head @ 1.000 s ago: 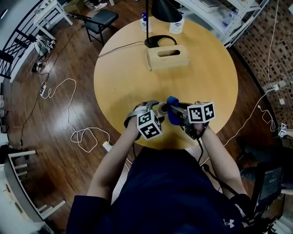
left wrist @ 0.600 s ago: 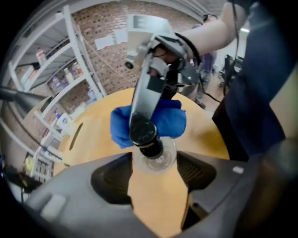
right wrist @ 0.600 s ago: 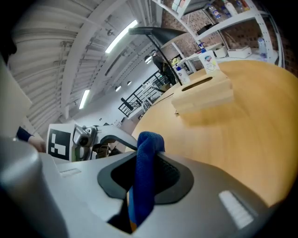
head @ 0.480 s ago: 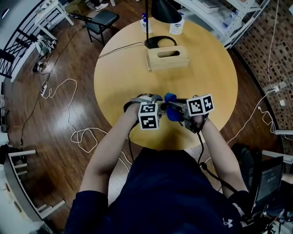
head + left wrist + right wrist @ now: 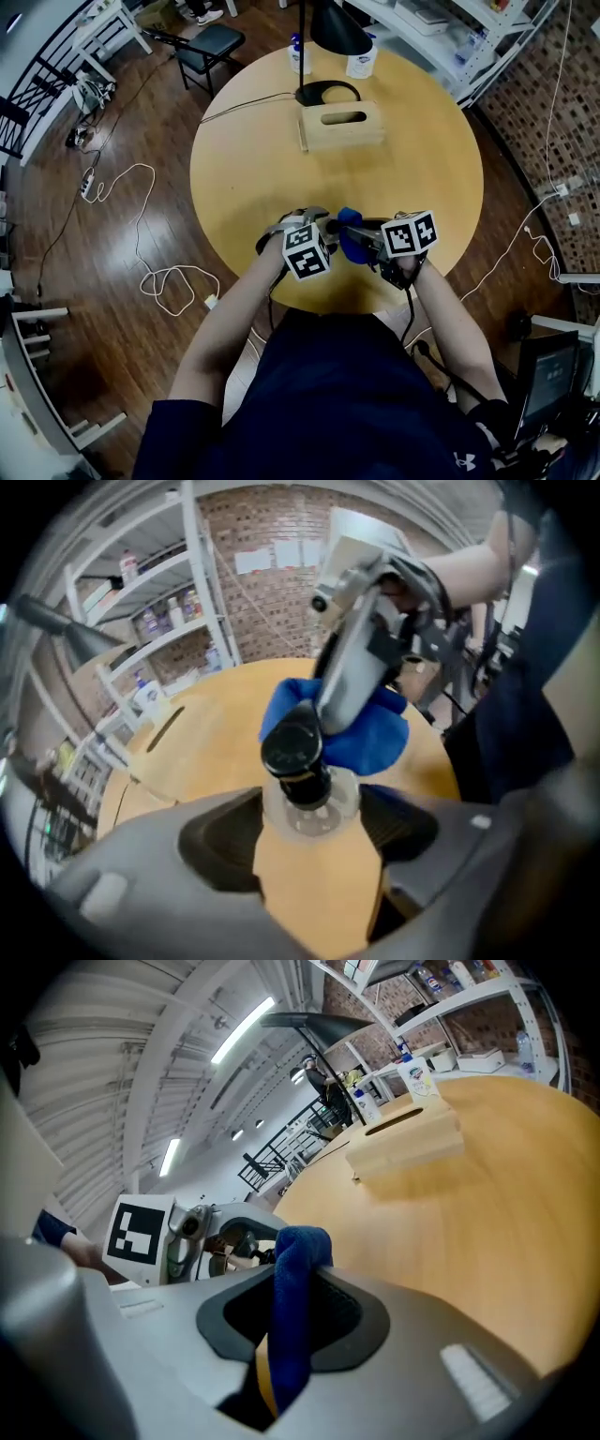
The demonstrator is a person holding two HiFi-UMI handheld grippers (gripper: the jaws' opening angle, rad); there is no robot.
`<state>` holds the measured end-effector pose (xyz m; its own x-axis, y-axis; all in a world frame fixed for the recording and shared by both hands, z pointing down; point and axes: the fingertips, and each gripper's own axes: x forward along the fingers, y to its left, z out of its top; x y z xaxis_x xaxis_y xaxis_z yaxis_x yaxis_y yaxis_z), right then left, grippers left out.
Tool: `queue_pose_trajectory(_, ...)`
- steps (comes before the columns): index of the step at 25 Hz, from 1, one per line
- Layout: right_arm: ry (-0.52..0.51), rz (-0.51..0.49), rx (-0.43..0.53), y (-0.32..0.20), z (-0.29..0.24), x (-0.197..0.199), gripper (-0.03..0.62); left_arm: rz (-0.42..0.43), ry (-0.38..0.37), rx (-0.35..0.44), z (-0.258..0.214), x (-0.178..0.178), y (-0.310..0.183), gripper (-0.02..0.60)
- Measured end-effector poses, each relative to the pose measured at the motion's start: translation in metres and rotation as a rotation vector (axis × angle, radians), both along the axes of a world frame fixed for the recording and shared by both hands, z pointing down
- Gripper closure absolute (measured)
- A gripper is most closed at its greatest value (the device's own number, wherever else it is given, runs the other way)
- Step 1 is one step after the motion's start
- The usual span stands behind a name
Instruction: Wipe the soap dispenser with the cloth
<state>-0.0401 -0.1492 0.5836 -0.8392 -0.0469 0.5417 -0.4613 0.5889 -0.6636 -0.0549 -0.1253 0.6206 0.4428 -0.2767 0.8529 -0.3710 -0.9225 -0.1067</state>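
The soap dispenser [image 5: 302,771], a clear bottle with a black pump top, stands near the round table's [image 5: 253,159] front edge. It sits between the pads of my left gripper [image 5: 314,822], which touch it on both sides. Those jaws have just been opening a little with the bottle between them. My right gripper [image 5: 295,1288] is shut on a folded blue cloth [image 5: 292,1307]. It comes in from the right and holds the cloth [image 5: 375,738] against the dispenser's far side, just below the pump. In the head view the cloth [image 5: 353,234] shows between the two marker cubes.
A wooden tissue box [image 5: 341,122] lies at the table's middle, with a black lamp base [image 5: 326,91] and two white bottles [image 5: 300,52] behind it. A chair [image 5: 206,42] stands beyond the table, cables [image 5: 159,277] trail on the floor at left, and shelving [image 5: 469,37] is at far right.
Both grippers stay together at the table's near edge. The left gripper's marker cube has tilted slightly. The cloth remains against the dispenser.
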Motion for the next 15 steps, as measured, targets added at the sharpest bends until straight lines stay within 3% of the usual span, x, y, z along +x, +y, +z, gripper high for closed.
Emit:
queue_pose_trajectory(3,-0.006,0.006,-0.002,-0.016,0.001,-0.004,0.514,0.317,-0.086,0.036,0.002,0.003,0.013,0.256)
queue_pose_trajectory(5,0.005,0.007,-0.003,-0.019,0.006,-0.005,0.513,0.404,-0.162,0.075,0.006,0.003,0.015,0.251)
queue_pose_trajectory(7,0.016,0.010,0.001,-0.015,0.006,-0.003,0.513,0.318,-0.191,0.096,0.006,-0.001,0.011,0.216)
queue_pose_trajectory(11,0.039,-0.047,0.028,0.010,-0.003,0.004,0.513,-0.087,-0.059,-0.025,-0.010,-0.013,0.016,0.217)
queue_pose_trajectory(15,0.035,-0.017,0.011,0.008,0.001,0.003,0.513,-0.153,-0.047,-0.005,-0.010,-0.002,0.020,0.294)
